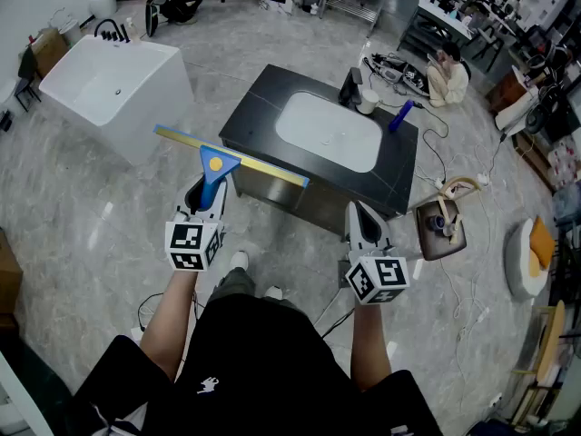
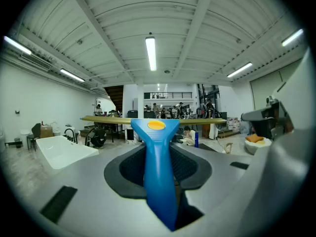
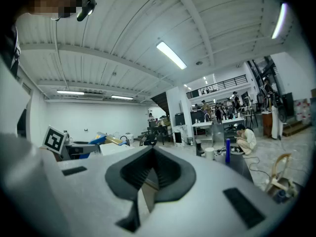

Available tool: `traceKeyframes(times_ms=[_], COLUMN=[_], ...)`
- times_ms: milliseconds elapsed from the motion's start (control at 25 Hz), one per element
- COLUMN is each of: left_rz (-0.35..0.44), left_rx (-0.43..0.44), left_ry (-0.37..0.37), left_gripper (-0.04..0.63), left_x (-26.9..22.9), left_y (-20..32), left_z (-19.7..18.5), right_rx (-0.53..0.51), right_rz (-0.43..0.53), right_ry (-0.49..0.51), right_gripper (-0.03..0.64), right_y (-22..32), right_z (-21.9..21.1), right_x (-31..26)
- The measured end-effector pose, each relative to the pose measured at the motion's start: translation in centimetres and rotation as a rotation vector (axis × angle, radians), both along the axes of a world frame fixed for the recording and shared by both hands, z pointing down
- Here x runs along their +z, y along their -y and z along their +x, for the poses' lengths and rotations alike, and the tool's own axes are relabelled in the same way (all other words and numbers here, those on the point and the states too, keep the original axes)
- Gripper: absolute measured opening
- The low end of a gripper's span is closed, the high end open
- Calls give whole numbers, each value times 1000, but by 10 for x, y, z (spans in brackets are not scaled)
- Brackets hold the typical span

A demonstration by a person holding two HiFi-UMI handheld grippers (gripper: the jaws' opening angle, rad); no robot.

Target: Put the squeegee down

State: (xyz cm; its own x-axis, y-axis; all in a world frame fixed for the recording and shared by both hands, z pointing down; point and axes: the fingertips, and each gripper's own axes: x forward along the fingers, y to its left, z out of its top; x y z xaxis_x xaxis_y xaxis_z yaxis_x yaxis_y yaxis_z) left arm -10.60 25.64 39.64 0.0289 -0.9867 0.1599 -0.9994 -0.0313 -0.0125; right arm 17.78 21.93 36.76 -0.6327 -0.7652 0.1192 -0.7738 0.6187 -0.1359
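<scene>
The squeegee (image 1: 214, 173) has a blue handle with a yellow button and a long yellow-edged blade (image 1: 238, 158). It is held in the air in front of the black counter. My left gripper (image 1: 201, 198) is shut on its handle, with the blade crosswise above the jaws. In the left gripper view the blue handle (image 2: 159, 162) runs up between the black pads to the level blade (image 2: 98, 119). My right gripper (image 1: 361, 214) hangs to the right, apart from the squeegee. Its jaws meet with nothing between them, as the right gripper view shows (image 3: 150, 158).
Ahead stands a black counter (image 1: 402, 175) with a white sink basin (image 1: 328, 133), a white cup (image 1: 369, 102) and a blue bottle (image 1: 400, 115). A white bathtub (image 1: 116, 84) is at the far left. A person (image 1: 448, 74) crouches beyond the counter. Cables and a brown stand (image 1: 441, 228) lie on the floor at right.
</scene>
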Motion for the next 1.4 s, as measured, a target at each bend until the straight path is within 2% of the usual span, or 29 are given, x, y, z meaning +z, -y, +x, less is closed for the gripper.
traceKeyframes(times_ms=[440, 760, 1120, 1400], left_rz=[1, -19, -45, -48], left_rx=[-3, -9, 40, 95], left_ry=[20, 20, 9, 0], left_gripper=[127, 127, 127, 127], left_x=[-3, -1, 12, 14], left_y=[0, 14, 68, 124], left_z=[19, 11, -9, -35], right_rx=[-19, -48, -23, -12], right_rz=[-12, -50, -81, -88], right_ry=[37, 48, 68, 48], right_gripper=[2, 2, 2, 2], right_y=[-3, 12, 59, 105], right_z=[19, 5, -21, -59], right_x=[7, 12, 19, 19])
